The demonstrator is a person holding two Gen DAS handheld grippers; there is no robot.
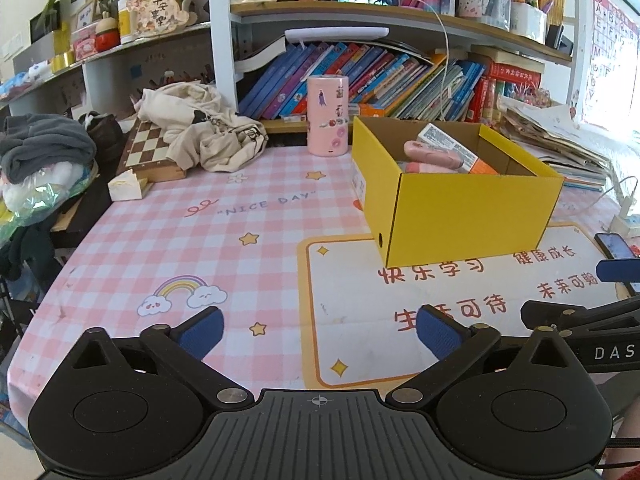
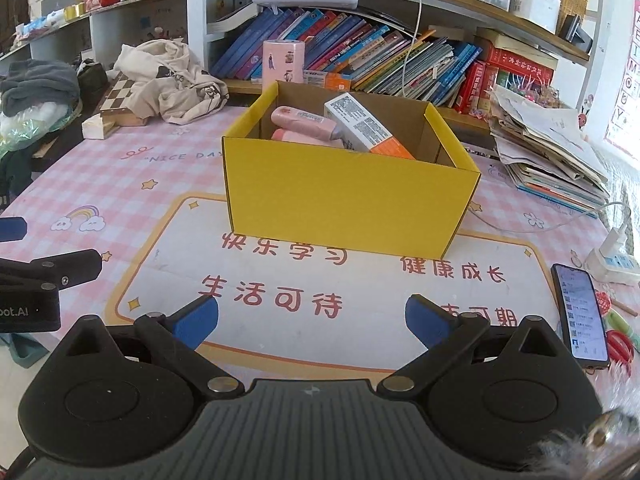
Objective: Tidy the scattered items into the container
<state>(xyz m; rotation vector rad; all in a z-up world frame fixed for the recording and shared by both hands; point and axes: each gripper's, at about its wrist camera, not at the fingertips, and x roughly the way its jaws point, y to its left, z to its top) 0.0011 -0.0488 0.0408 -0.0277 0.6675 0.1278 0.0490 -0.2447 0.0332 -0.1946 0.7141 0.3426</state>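
A yellow cardboard box (image 1: 472, 216) (image 2: 344, 204) stands on the pink checked desk mat. Inside it lie pink tubes (image 1: 432, 155) (image 2: 304, 122) and a white and orange carton (image 1: 452, 146) (image 2: 366, 126), leaning on the box's inner wall. My left gripper (image 1: 318, 332) is open over the mat, well short of the box, with nothing between its blue pads. My right gripper (image 2: 312, 318) is open too, in front of the box and empty. Each gripper's side shows at the edge of the other's view.
A pink cylinder (image 1: 327, 115) stands behind the box. A cream garment (image 1: 204, 128) lies on a chessboard (image 1: 146, 152) at the left. A phone (image 2: 580, 314) and a power strip (image 2: 612, 258) lie at the right, beside a paper stack (image 2: 548, 148). Bookshelves run along the back.
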